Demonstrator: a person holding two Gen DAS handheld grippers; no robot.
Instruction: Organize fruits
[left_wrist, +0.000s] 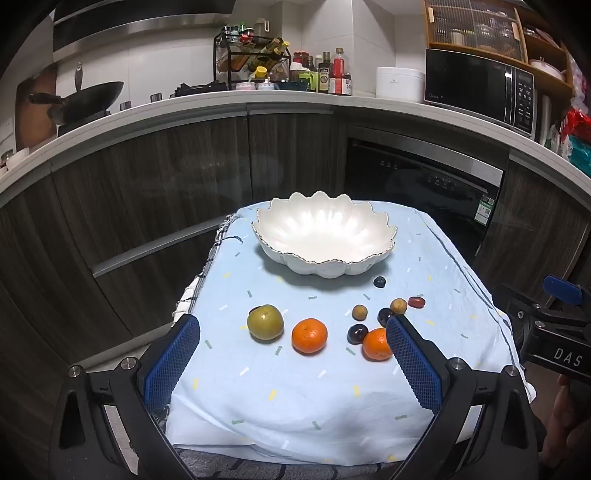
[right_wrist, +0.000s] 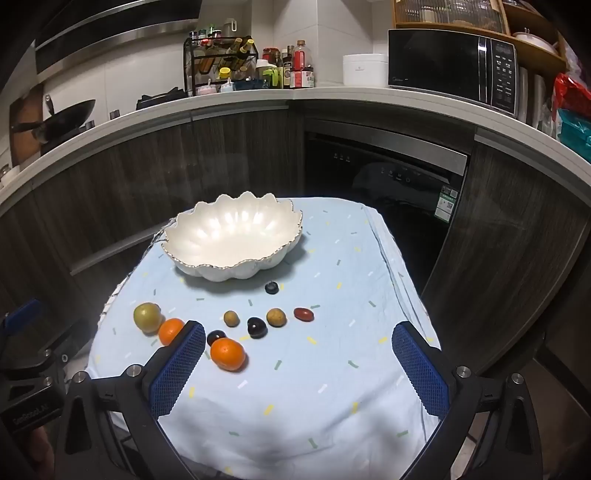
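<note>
Left wrist view: the left tongs (left_wrist: 291, 339) stand spread wide, tilted down over the near part of the cloth (left_wrist: 303, 398), pinching nothing. Between the two blue pads (left_wrist: 171, 363) lie the green fruit (left_wrist: 265, 322) at about 11 o'clock and an orange (left_wrist: 309, 335) at 12 o'clock, neither touched. A second orange (left_wrist: 376, 344) sits just beside the right pad at 2 o'clock, partly hidden by it, with a dark plum (left_wrist: 357, 333) touching its left side. Further out at 1 o'clock are two small tan fruits (left_wrist: 359, 312), another dark plum (left_wrist: 385, 315), a red date (left_wrist: 416, 302) and a blueberry (left_wrist: 379, 282). The white scalloped bowl (left_wrist: 295, 254) stands at 12 o'clock, near the far edge, holding nothing. The cloth's left edge drops off close to the left pad; open cloth lies in front of the fruits.

Right wrist view: the right tongs (right_wrist: 299, 345) are likewise spread, empty, angled down. The second orange (right_wrist: 227, 354) lies just right of the left pad at 10 o'clock. The first orange (right_wrist: 170, 329) and green fruit (right_wrist: 147, 316) sit outside the left pad. The small fruits run from 11 to 12 o'clock, the bowl (right_wrist: 207, 267) beyond at 11. From 1 to 3 o'clock the cloth (right_wrist: 351, 295) is bare up to its right edge, which falls away just beyond the right pad. The left tongs' body shows at 9 o'clock.
</note>
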